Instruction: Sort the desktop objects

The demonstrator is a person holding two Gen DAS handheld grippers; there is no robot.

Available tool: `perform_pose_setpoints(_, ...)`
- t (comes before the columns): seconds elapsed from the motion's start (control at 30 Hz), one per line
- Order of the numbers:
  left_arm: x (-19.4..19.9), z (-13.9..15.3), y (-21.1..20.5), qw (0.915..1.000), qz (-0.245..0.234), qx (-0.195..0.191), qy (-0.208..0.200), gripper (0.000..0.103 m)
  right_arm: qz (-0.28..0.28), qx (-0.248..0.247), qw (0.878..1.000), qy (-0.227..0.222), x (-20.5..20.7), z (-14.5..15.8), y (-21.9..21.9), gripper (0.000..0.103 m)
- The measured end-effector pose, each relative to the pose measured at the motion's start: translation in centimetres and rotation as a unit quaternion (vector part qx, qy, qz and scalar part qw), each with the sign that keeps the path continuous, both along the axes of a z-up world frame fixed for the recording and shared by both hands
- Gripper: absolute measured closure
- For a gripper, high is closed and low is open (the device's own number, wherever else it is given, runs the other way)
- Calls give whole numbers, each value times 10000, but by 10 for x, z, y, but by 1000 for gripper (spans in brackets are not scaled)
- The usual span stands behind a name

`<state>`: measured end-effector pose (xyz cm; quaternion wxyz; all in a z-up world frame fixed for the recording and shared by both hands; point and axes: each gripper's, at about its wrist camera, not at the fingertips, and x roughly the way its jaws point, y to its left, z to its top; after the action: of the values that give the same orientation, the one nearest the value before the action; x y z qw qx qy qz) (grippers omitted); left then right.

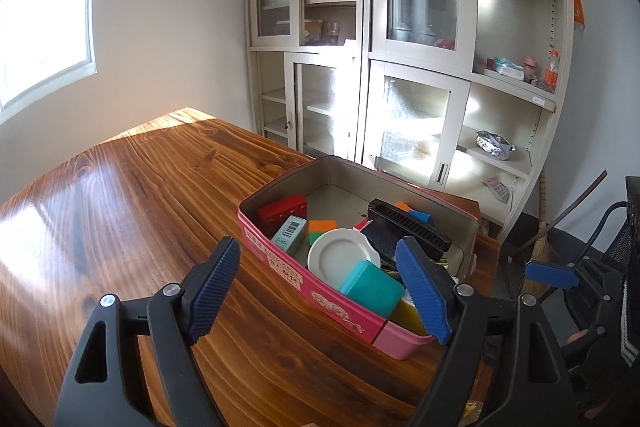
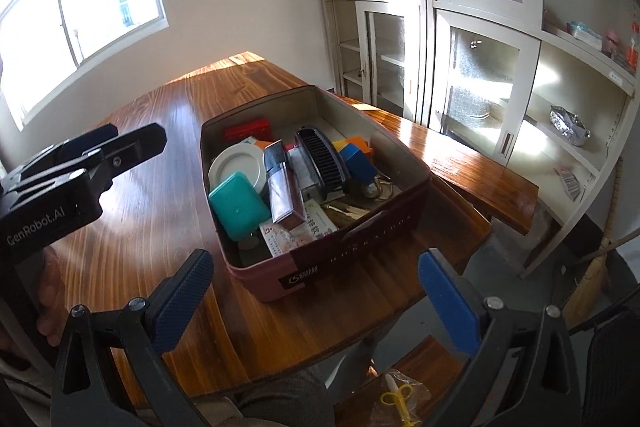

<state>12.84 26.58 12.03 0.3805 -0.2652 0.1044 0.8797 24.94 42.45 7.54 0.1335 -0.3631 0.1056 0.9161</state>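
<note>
A pink rectangular tin (image 2: pixel 340 251) full of small objects sits on the glossy, grained wooden table (image 2: pixel 160 195). Both the left gripper (image 1: pixel 320 291) and right gripper (image 2: pixel 320 303) hover spread and empty, with ribbed blue pads (image 1: pixel 214 291).

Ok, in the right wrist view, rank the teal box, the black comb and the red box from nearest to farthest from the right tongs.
1. The teal box, at the pink tin's near left corner, closest to the open right tongs.
2. The black comb, in the tin's middle, lying lengthwise.
3. The red box, against the far left wall of the tin.
</note>
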Motion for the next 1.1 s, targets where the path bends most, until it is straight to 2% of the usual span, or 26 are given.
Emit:
perform_pose_setpoints(0.17, 8, 0, 0, 9999, -18, -15, -98, 19, 192, 198, 9996, -43, 3, -2, -14, 0)
perform_pose_setpoints(0.3, 10, 0, 1, 9998, 158, -118, -45, 19, 168, 111, 9998, 7, 5, -2, -11, 0)
perform_pose_setpoints(0.57, 13, 0, 4, 9999, 22, -55, -103, 19, 125, 10, 9999, 13, 7, -5, -6, 0)
perform_pose_setpoints(0.77, 7, -5, 8, 9988, -42, -80, -483, 19, 135, -31, 9999, 39, 9, -6, -5, 0)
perform_pose_setpoints(0.87, 4, -9, 9, 9983, 85, -158, -558, 9, 156, -36, 9999, 30, 9, -7, -6, 0)
perform_pose_setpoints(1.1, 2, -14, 8, 9981, 205, -200, -539, 9, 123, -106, 9999, 12, 8, -12, -4, 0)
